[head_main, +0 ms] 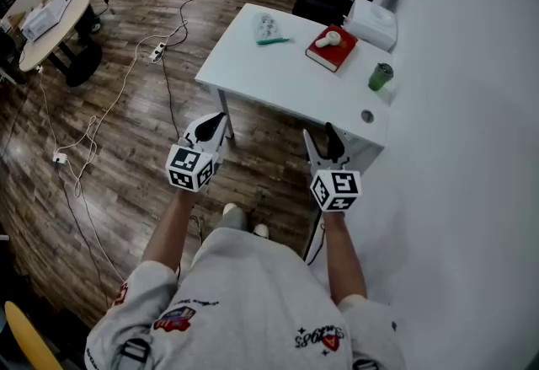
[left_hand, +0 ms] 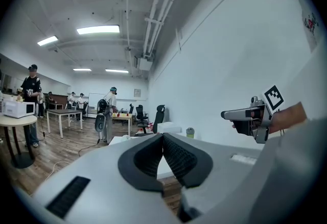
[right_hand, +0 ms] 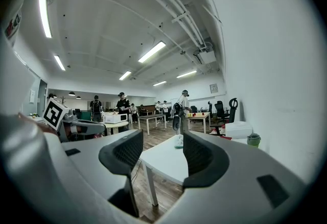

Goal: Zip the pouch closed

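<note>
The pouch (head_main: 269, 28) is seen well ahead on the table (head_main: 253, 77), between the pressed-together left gripper (head_main: 219, 121) and the wide-spread, empty right gripper (head_main: 322, 137).

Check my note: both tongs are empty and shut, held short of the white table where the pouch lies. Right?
Only the left tongs are shut; the right gripper view shows the right tongs open. Both are empty and short of the white table where the pouch lies.

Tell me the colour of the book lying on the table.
The book is red. It shows best in the head view.
</note>
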